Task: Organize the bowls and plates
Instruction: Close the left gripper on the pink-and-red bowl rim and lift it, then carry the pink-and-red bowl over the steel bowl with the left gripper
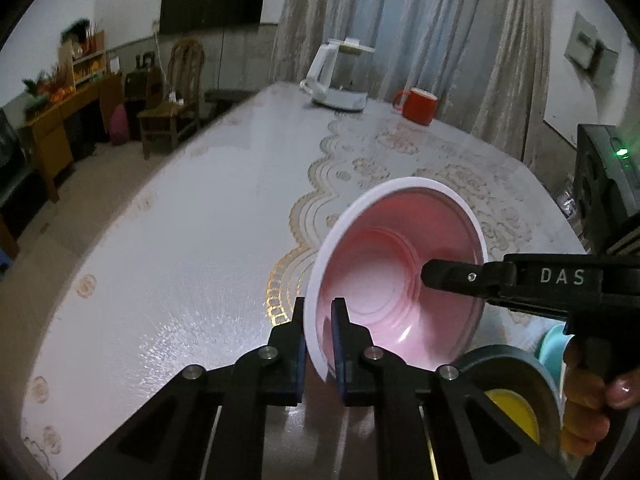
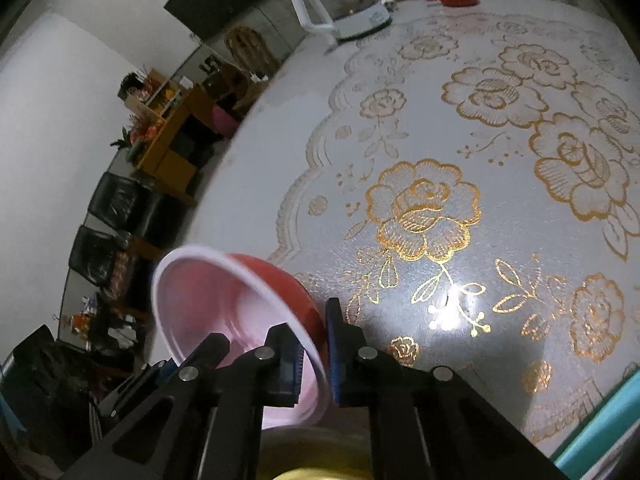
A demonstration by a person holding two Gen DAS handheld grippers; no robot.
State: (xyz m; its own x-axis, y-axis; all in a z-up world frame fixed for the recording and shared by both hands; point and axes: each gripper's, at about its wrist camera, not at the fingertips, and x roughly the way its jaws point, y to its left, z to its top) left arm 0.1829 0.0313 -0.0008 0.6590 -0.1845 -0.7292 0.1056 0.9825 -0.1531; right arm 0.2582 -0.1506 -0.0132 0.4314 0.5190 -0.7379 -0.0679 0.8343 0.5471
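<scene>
Left gripper [image 1: 320,320] clamps the near rim of the tilted pink bowl [image 1: 400,280]. Right gripper [image 2: 314,340] pinches its opposite rim, above the table [image 2: 480,160].

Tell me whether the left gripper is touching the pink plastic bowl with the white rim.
Touching. The left wrist view shows the left gripper with its pads clamped on the pink bowl's white rim.

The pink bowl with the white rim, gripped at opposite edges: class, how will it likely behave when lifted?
The pink bowl looks thin-walled, so probably light and slightly flexible. Its glossy inside suggests it may slip. The left gripper and right gripper pinch only the rim, so it could tilt.
</scene>
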